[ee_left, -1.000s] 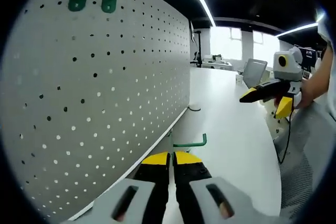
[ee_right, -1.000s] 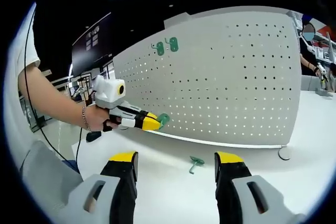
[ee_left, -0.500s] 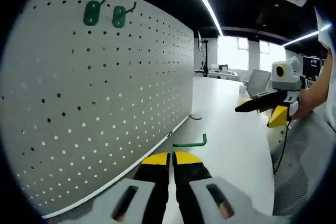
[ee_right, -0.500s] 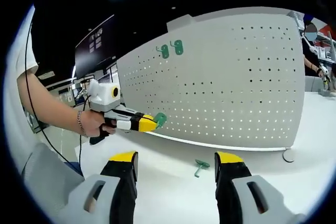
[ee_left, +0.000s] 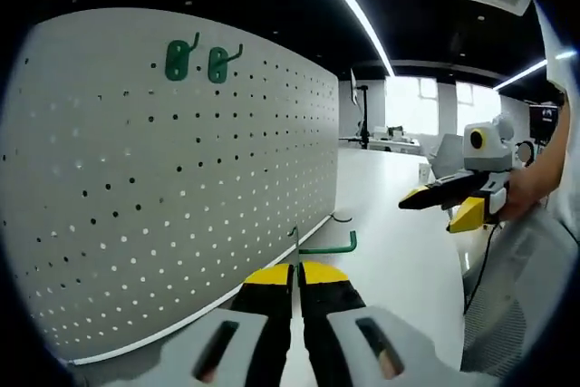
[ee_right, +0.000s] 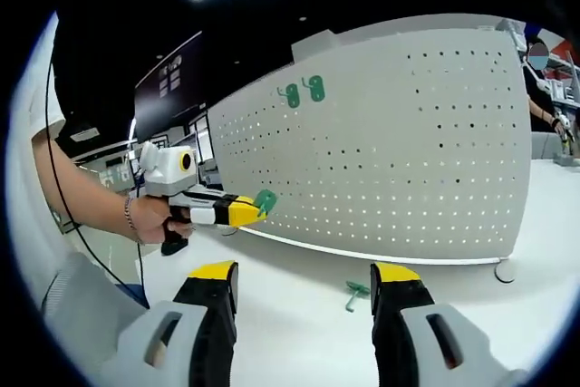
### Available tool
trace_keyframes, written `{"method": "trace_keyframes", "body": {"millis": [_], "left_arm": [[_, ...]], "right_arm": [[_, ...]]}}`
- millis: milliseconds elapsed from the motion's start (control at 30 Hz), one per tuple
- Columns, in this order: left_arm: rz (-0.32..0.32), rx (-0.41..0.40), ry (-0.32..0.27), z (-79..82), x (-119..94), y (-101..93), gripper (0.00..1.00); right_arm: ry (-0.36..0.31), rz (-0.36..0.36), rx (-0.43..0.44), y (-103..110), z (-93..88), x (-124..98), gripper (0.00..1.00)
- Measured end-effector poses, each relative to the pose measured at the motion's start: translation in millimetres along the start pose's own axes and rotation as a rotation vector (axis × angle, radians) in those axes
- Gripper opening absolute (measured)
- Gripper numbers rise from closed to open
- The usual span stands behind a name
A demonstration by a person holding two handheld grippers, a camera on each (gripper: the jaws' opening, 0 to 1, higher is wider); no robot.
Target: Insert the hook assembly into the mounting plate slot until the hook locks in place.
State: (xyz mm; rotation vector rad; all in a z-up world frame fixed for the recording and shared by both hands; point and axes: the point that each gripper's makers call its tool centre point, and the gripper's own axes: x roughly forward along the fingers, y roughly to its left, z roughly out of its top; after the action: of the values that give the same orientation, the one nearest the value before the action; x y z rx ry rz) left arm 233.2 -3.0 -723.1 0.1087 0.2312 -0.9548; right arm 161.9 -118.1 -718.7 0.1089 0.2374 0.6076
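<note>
Two green hooks (ee_left: 201,61) are already hung high on the white pegboard (ee_left: 181,188). A third green hook (ee_left: 324,245) is pinched in the closed left gripper (ee_left: 296,271), seemingly short of the board; it must be raised to a hole. The right gripper (ee_right: 304,270) is held wide, another hook (ee_right: 355,294) lying on the table (ee_right: 299,333).

The left gripper (ee_right: 243,212) is showing yellow-tipped black jaws on a white body, and a hand (ee_right: 161,217) is gripping its black handle. The right gripper (ee_right: 304,278) is showing matching yellow pads (ee_right: 214,270) above grey slotted mounts. The person is wearing a white short sleeve (ee_right: 47,97), a wrist bracelet (ee_right: 129,216) and grey trousers (ee_right: 86,310)
</note>
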Motion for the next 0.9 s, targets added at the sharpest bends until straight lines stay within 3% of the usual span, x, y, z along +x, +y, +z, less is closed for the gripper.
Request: {"method": "trace_keyframes", "body": {"millis": [500, 900], "left_arm": [[0.030, 0.000, -0.083, 20.6, -15.9, -11.6, 0.02], [0.063, -0.042, -0.221, 58.8, -38.0, -16.1, 0.02]], "right_arm": [[-0.010, 0.008, -0.012, 1.2, 5.7, -1.7, 0.57], [-0.012, 0.028, -0.021, 8.9, 6.9, -4.3, 0.57]]}}
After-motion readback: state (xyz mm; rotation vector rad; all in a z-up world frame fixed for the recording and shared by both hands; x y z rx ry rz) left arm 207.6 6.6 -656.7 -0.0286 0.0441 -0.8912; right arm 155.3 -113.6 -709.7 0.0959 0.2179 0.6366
